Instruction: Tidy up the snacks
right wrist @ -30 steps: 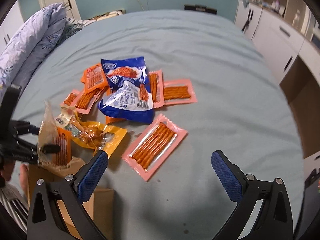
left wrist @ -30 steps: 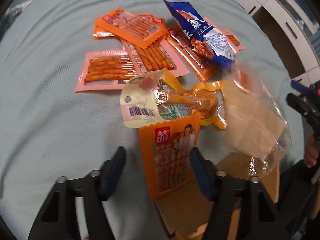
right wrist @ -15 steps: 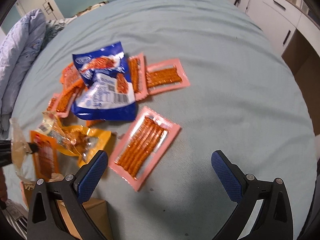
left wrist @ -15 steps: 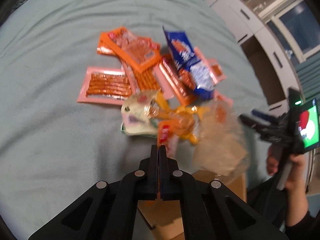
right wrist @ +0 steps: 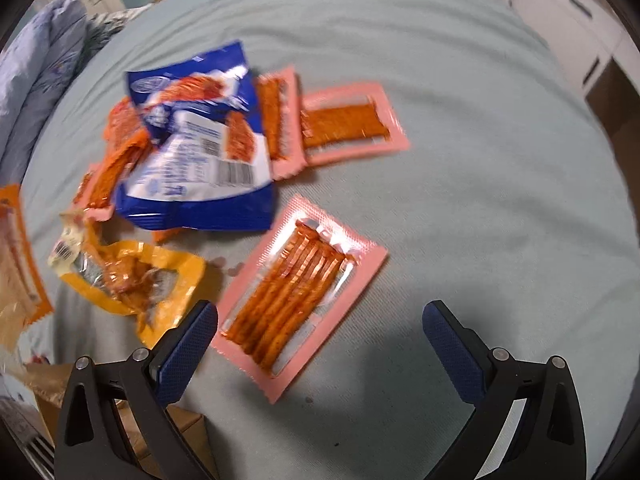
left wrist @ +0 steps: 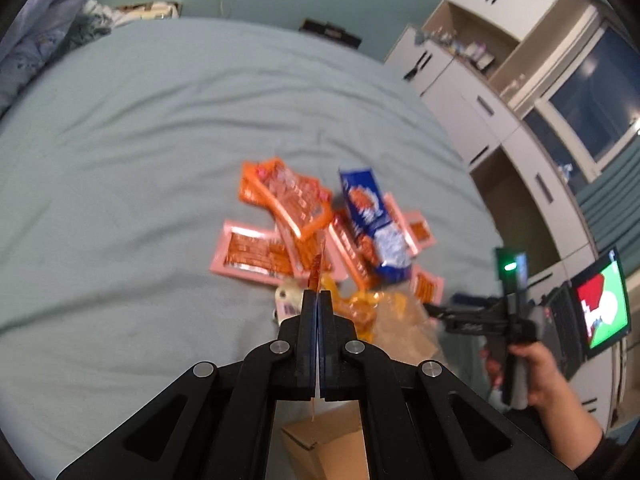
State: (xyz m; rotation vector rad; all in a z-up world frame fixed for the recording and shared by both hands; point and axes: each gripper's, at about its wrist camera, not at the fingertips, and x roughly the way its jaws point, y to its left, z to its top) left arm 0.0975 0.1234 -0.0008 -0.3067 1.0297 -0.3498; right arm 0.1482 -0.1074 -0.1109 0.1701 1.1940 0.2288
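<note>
The left gripper (left wrist: 318,300) pinches a thin orange snack packet (left wrist: 316,276) seen edge-on, while the right gripper (right wrist: 320,322) hangs spread above a pink packet (right wrist: 298,298) of reddish sticks.

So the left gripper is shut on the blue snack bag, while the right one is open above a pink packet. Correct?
Not quite. The left gripper is shut on a thin orange packet, seen edge-on in the left wrist view; the blue snack bag lies on the bed. The right gripper is indeed open above a pink packet.

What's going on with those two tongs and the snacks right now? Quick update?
Left tongs shut on an orange packet, lifted edge-on. Right tongs open, over a pink packet. Nothing blocking.
</note>
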